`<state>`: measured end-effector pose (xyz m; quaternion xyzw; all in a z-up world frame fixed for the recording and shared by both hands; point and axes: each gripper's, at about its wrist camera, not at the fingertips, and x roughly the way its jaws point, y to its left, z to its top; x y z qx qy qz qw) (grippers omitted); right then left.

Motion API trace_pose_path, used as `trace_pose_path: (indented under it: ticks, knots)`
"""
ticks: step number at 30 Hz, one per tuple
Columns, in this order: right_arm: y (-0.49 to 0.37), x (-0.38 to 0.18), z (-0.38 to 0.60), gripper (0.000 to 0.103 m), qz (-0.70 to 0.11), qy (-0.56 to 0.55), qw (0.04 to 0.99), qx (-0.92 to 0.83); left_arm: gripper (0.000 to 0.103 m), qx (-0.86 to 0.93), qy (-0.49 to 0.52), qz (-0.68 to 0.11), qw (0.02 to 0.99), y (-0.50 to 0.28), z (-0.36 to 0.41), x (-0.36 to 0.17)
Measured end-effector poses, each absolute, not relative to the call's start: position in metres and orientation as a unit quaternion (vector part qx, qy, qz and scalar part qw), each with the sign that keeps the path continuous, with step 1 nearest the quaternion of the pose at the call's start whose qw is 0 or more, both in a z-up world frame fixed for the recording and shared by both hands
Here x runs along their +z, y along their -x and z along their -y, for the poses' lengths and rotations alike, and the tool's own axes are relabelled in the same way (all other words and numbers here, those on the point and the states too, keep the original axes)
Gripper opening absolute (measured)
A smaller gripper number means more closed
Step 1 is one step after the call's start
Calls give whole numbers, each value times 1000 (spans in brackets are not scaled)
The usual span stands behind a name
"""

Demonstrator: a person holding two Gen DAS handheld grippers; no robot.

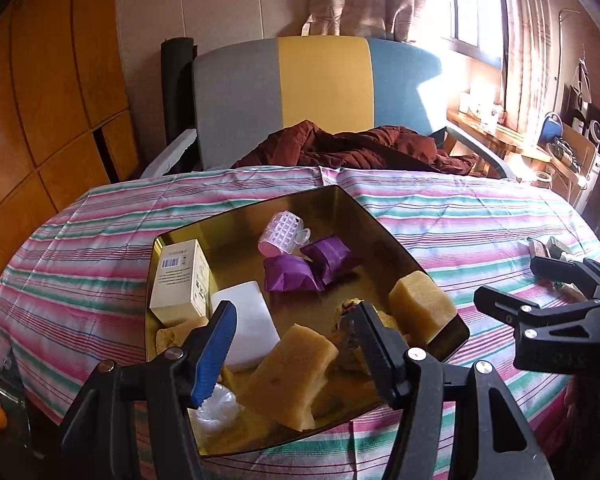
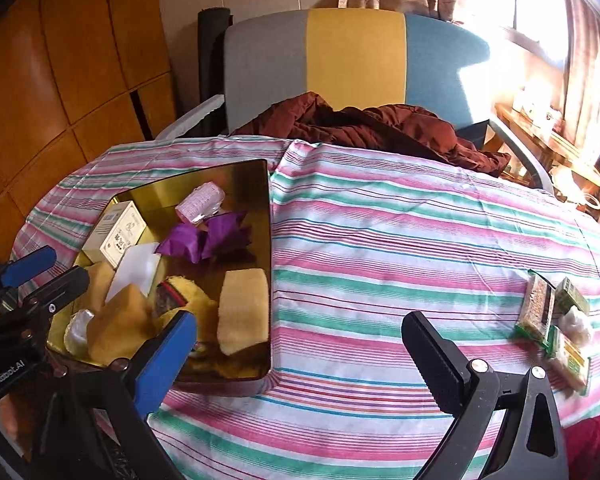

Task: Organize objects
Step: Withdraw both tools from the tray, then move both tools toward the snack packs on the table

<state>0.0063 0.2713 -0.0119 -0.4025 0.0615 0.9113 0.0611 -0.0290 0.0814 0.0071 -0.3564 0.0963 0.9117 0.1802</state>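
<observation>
Closest to my left camera, the left gripper hangs over the near end of the gold tin tray, its jaws standing moderately apart with nothing pinched between them; a tan sponge block leans just below the gap, but I see no pad pressing on it. I take the tray as my landmark. It sits on the striped cloth of the worktop, and inside it, at the far end, lies a pink hair roller with two purple wrapped pieces just in front of it. Against the tray's left wall stands a cream carton with a barcode, and a white block rests beside it. A second tan sponge block leans on the tray's right rim, and a crumpled clear wrapper sits in the near left corner. From my right camera, the right gripper is spread wide and empty, its blue-padded finger over the tray's near right corner and its black finger over bare cloth. Well to the right of the tray, a small cluster of green-and-yellow packets lies on the cloth. Beyond the tray's far side, a chair striped grey, yellow and blue holds a rumpled dark red garment.
</observation>
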Motion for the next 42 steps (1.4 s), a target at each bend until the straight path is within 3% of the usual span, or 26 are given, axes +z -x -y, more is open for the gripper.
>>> trace_pose_path:
  ticks: [14,26,33,42]
  knots:
    - [-15,-8,-336,103,-58,403,128,905,62,903,353,-127,208,19,-108,8]
    - [-46,4,-460,103,-62,371,281,883,62,892,350,-156,241,13,-145,10]
    - [-100,6,-534,103,-214,285,383,852,62,879,344,-176,279,7,-182,12]
    - [-149,-8,-585,103,-372,220,418,799,62,849,352,-199,340,1,-242,4]
